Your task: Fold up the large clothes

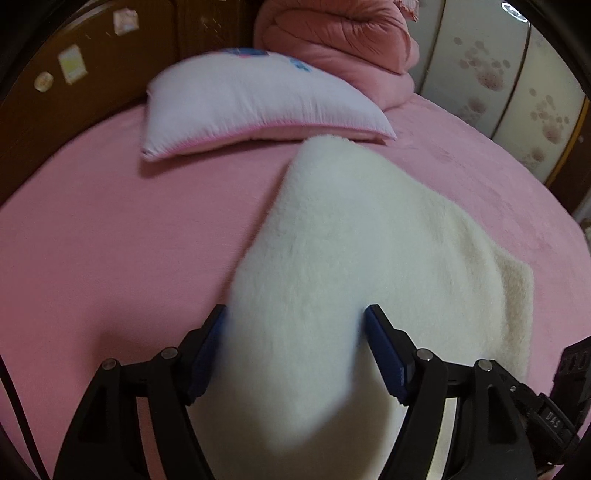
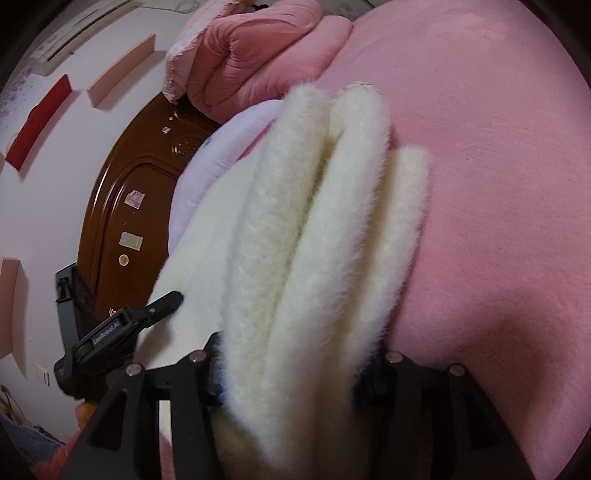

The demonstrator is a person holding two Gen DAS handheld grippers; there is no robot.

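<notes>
A white fluffy garment (image 1: 332, 229) lies folded lengthwise on the pink bed sheet (image 1: 110, 240). Its near end sits between the wide-apart fingers of my left gripper (image 1: 297, 314), whose blue pads stand at its sides without squeezing it. In the right wrist view the garment (image 2: 295, 221) shows as several stacked fuzzy folds resting on the sheet (image 2: 498, 184). My right gripper (image 2: 299, 343) straddles their near end with fingers spread, and fur hides its pads. The left gripper's black body (image 2: 125, 325) shows at the garment's left edge.
A white pillow (image 1: 251, 99) lies just beyond the garment's far end. A folded pink quilt (image 1: 343, 33) is piled behind it. The brown headboard (image 1: 74, 92) runs along the back left and flowered wardrobe doors (image 1: 498, 74) stand at the right. Bare sheet lies on both sides.
</notes>
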